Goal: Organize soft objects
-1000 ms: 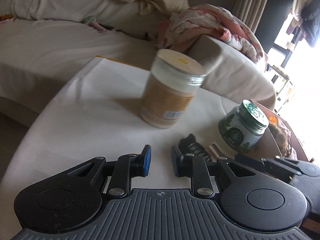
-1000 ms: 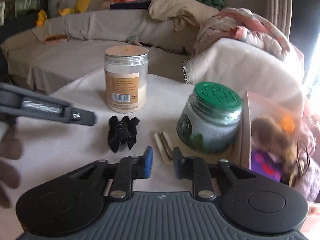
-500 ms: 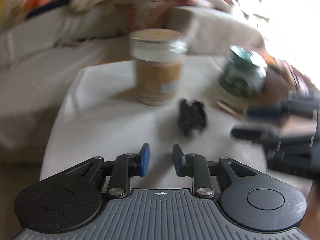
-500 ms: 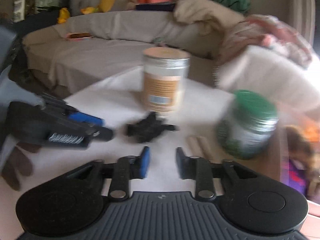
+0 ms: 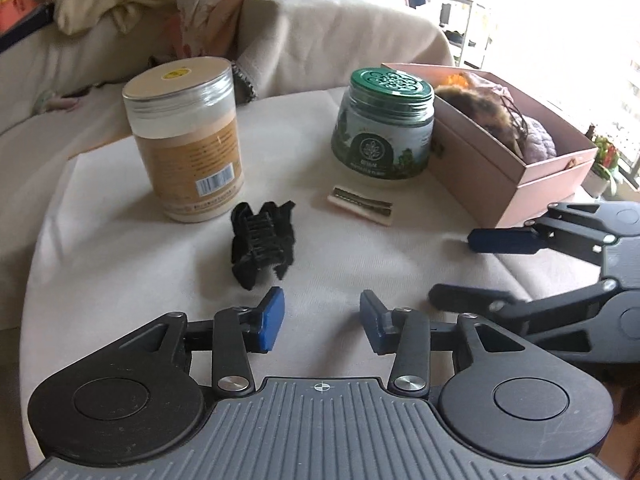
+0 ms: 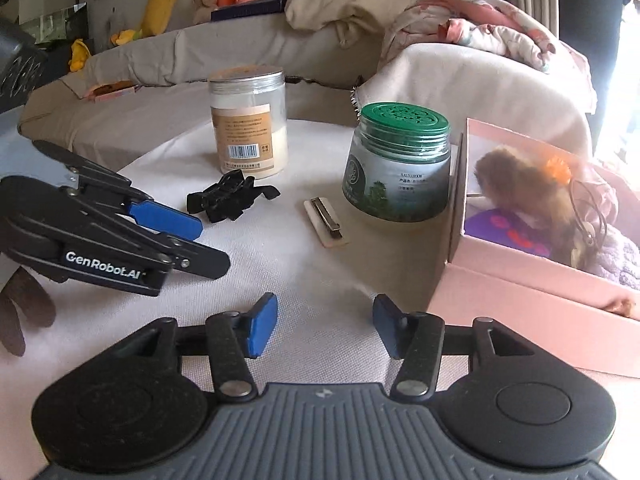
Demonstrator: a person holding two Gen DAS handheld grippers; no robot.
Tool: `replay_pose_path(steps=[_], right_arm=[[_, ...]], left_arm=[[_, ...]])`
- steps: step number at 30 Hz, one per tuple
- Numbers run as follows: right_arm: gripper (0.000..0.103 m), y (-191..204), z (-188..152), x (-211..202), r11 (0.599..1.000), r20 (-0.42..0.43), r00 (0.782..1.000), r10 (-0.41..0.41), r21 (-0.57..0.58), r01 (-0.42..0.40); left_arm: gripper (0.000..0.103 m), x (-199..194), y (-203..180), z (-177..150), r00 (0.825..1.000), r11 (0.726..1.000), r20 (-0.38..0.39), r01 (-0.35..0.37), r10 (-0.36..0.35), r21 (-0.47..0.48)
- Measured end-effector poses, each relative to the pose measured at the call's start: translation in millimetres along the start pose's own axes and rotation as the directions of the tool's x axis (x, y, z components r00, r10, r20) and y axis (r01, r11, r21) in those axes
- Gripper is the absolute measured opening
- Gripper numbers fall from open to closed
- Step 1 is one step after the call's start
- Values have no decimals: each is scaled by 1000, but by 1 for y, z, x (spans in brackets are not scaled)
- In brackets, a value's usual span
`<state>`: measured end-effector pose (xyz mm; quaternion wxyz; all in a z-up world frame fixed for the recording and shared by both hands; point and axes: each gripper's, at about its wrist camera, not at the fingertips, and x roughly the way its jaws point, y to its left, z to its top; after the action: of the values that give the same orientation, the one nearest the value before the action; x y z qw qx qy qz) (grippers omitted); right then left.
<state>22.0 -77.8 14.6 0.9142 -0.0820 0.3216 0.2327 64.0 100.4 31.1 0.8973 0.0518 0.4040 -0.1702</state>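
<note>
Black hair clip (image 5: 262, 245) lies on cloth-covered bench (image 5: 120, 248), in front of tan-label jar (image 5: 185, 140), left of flat barrette on card (image 5: 360, 205). Left gripper (image 5: 322, 320): jaws just been opening, nothing between; clip just ahead, slightly left, long axis running roughly away from jaws. Right gripper (image 6: 325, 326): jaws likewise opening, empty, farther from clip. Pink box (image 6: 540, 280) already holds fluffy items.

Left black two-finger gripper with blue pads (image 5: 322, 326), jaws just opening, nothing between, right black blue-padded gripper (image 6: 325, 330) likewise parted, empty, both angled downward
</note>
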Motion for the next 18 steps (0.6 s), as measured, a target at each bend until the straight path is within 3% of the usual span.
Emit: replay_pose_path(steps=[2, 6, 10, 18], right_arm=[[56, -1, 0, 0, 1000, 1, 1000, 5, 2, -5], [59, 0, 0, 0, 1000, 1, 1000, 9, 1, -9], [59, 1, -1, -1, 1000, 2, 1000, 14, -2, -14], [60, 4, -2, -4, 1000, 8, 1000, 15, -25, -15]], left_arm=[[45, -8, 1, 4, 1000, 999, 28, 13, -12, -32], [45, -22, 6, 18, 982, 990, 142, -118, 128, -77], [44, -5, 24, 29, 978, 973, 113, -154, 174, -171], [44, 19, 22, 25, 984, 976, 65, -157, 168, -148]])
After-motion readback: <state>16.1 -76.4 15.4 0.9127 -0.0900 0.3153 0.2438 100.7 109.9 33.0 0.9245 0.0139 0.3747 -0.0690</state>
